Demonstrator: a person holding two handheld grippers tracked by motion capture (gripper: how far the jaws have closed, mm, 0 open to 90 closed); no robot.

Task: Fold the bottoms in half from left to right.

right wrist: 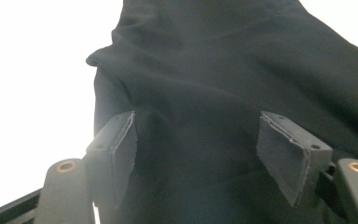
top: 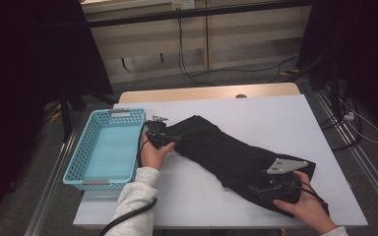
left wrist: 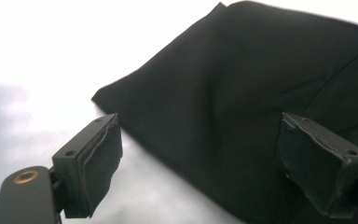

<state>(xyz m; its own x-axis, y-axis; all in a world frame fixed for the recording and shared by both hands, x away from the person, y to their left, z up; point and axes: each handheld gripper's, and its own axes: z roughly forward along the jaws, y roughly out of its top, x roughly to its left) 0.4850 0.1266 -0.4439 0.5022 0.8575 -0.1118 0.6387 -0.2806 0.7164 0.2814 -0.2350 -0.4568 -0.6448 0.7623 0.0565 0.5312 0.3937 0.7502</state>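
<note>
Nearest the camera, the right gripper (top: 275, 189) hovers with jaws apart over the near end of a black garment (top: 226, 150). The garment lies diagonally across the white table (top: 285, 118), its far end at the open-jawed left gripper (top: 158, 135), beside a blue basket (top: 86, 147). No labels or writing are readable.

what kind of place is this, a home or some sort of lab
Most likely a lab or recording room, not a home: a bare white table, dark curtains at the sides, and loose cables trailing over the carpeted floor by a plain wall.
</note>
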